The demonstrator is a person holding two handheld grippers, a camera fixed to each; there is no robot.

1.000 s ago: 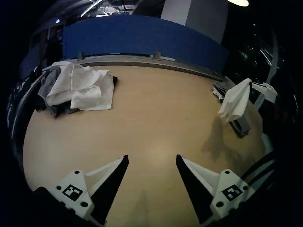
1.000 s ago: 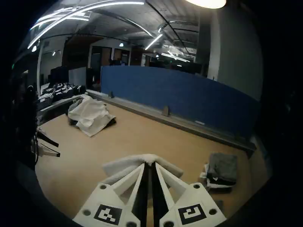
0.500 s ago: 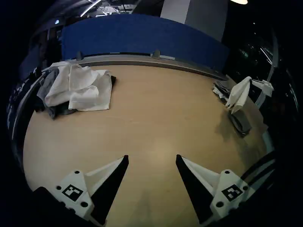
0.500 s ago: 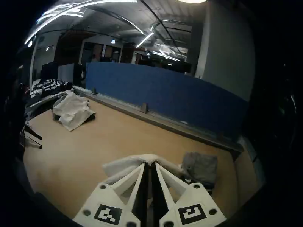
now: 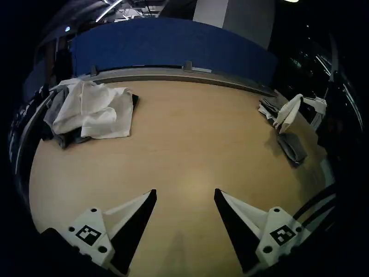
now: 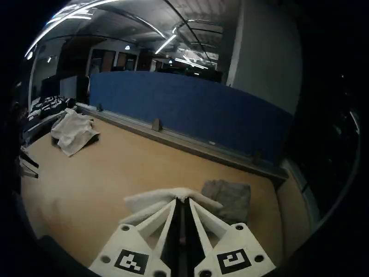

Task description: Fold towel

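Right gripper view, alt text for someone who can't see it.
The right gripper, shut on a white towel, hangs over a wooden table near a folded grey towel. A towel pile lies far left.

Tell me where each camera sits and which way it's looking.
Left gripper view: rides the open left hand-held gripper, facing across the wooden table to the crumpled white towel pile and blue partition; its own two fingers show.
Right gripper view: rides the right hand-held gripper, shut on a white towel, facing the folded grey towel; own fingers show.
Shared: table, pile, partition.
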